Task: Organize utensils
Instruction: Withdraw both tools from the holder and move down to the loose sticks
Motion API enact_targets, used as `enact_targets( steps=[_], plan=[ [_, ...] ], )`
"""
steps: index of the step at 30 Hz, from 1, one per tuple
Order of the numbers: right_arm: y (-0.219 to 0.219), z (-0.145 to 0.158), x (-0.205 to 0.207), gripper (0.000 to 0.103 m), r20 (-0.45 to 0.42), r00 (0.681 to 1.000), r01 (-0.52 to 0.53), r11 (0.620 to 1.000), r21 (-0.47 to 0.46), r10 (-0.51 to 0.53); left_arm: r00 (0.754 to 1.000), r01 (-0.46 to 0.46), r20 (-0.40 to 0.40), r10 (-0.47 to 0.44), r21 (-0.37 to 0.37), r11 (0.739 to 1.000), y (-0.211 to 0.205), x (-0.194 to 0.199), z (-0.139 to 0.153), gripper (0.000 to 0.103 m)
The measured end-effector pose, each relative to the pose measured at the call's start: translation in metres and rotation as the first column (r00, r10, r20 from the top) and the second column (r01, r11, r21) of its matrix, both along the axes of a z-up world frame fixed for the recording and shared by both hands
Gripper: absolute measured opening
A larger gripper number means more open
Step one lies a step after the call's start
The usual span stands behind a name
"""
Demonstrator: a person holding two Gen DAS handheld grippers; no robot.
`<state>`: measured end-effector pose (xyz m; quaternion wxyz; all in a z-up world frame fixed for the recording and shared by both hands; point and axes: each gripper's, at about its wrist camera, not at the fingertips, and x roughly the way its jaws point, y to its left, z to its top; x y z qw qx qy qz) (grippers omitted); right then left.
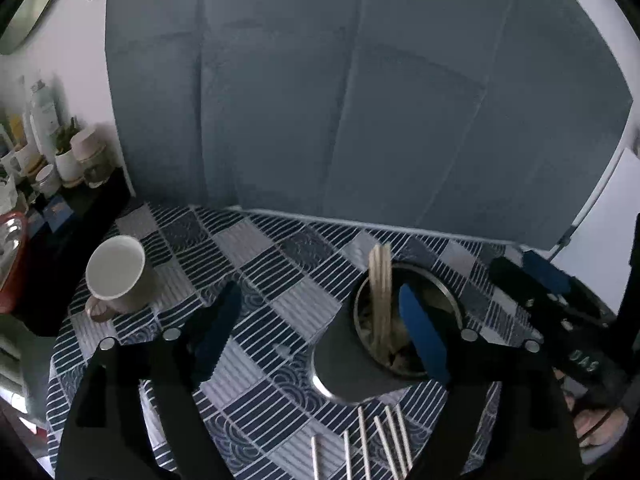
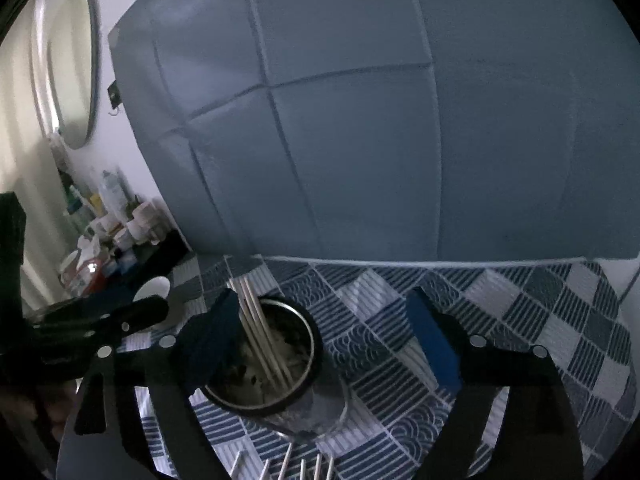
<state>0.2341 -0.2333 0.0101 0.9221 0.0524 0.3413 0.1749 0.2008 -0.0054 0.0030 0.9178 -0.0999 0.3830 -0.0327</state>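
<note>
A dark metal cup stands on the blue-and-white checked tablecloth with a bunch of pale chopsticks upright in it. My left gripper is open; the cup sits inside its span, close behind the right pad. Several loose chopsticks lie on the cloth just in front of the cup. In the right wrist view my right gripper is open over the same cup, its left pad right beside the standing chopsticks. More loose chopsticks show at the bottom edge.
A white mug stands at the table's left side. Beyond it a dark shelf holds bottles and jars. A blue-grey padded panel rises behind the table. A round mirror hangs on the left wall.
</note>
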Motion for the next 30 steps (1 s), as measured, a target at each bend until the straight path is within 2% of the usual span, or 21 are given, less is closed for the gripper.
enact_targets(
  steps=[2, 9, 18, 30],
  plan=[
    [-0.001, -0.006, -0.002, 0.087, -0.032, 0.999, -0.005, 1.000, -0.012, 0.005, 1.000, -0.017, -0.023, 0.017, 0.014, 1.000, 0.002, -0.001, -0.005, 0.088],
    [-0.005, -0.028, -0.016, 0.087, -0.086, 0.996, -0.027, 0.999, -0.025, 0.025, 0.994, -0.058, -0.093, 0.058, 0.007, 0.998, 0.012, -0.012, -0.027, 0.094],
    [-0.018, -0.060, -0.038, 0.087, -0.151, 0.988, -0.019, 0.999, -0.043, 0.012, 0.982, -0.053, -0.182, 0.058, 0.036, 0.998, 0.011, -0.032, -0.063, 0.094],
    [-0.033, -0.125, -0.059, 0.086, -0.312, 0.949, -0.003, 0.992, -0.123, -0.036, 0.935, -0.005, -0.353, 0.031, 0.074, 0.997, -0.005, -0.049, -0.125, 0.094]
  ],
)
